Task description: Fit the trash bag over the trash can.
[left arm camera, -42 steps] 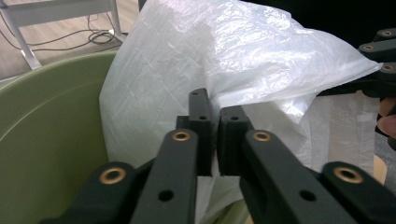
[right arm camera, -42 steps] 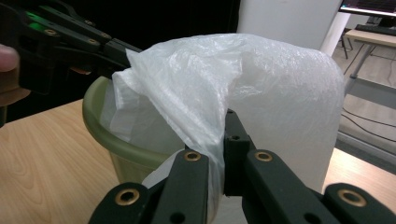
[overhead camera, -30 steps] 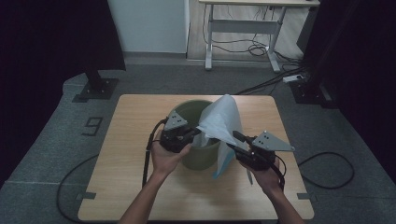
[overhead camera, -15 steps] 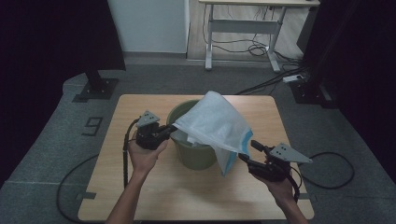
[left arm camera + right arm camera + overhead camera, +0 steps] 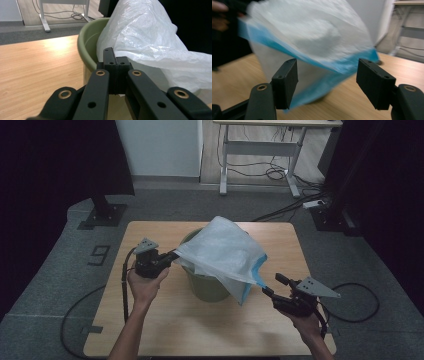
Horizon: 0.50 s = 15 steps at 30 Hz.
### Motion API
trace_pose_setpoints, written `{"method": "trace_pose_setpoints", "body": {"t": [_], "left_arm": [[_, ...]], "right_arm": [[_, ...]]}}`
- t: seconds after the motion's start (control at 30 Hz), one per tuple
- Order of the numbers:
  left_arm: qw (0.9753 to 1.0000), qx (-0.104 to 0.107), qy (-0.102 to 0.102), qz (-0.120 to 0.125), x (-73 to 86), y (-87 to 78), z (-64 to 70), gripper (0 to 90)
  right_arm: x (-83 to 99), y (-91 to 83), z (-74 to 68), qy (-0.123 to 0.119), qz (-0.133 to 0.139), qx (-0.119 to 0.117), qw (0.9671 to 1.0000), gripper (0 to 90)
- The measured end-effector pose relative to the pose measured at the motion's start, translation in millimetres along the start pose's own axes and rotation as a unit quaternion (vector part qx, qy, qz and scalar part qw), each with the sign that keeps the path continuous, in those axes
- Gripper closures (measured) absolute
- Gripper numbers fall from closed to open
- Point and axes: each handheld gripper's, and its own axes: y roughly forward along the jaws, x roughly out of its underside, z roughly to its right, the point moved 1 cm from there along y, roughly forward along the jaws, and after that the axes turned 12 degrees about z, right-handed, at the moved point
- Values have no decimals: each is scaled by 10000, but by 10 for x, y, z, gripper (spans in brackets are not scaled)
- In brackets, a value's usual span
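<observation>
I've got the left gripper (image 5: pixel 171 256) clamped tight on the near edge of the white plastic bag (image 5: pixel 225 251), right at the rim of the green bucket (image 5: pixel 207 287); in the left gripper view the jaws are pressed together with the bag's film caught between them, just beside the bucket's lip. The bag drapes over the bucket's mouth and hangs down its right side, blue hem (image 5: pixel 257 277) dangling off the bucket wall. My right gripper (image 5: pixel 272 286) sits to the right of the bucket, jaws spread wide and gripping nothing. In the right gripper view the blue hem shows between those jaws, blurred, and I can't tell whether it touches them. The bucket stands mid-table (image 5: pixel 150 330).
</observation>
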Motion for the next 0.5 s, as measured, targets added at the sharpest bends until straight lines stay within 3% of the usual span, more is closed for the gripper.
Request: {"method": "trace_pose_setpoints", "body": {"t": [0.03, 0.27, 0.5], "left_arm": [[10000, -6, -17, -3, 1, 1, -13, 895], [9999, -98, -90, -22, -12, -10, -138, 895], [9998, -106, -146, -31, -12, 24, -193, 895]], "right_arm": [[18, 8, 23, -63, -47, 67, 9999, 328], [120, 126, 240, 82, -153, 337, 9993, 328], [-18, 347, 349, 66, 78, 197, 9998, 318]]}}
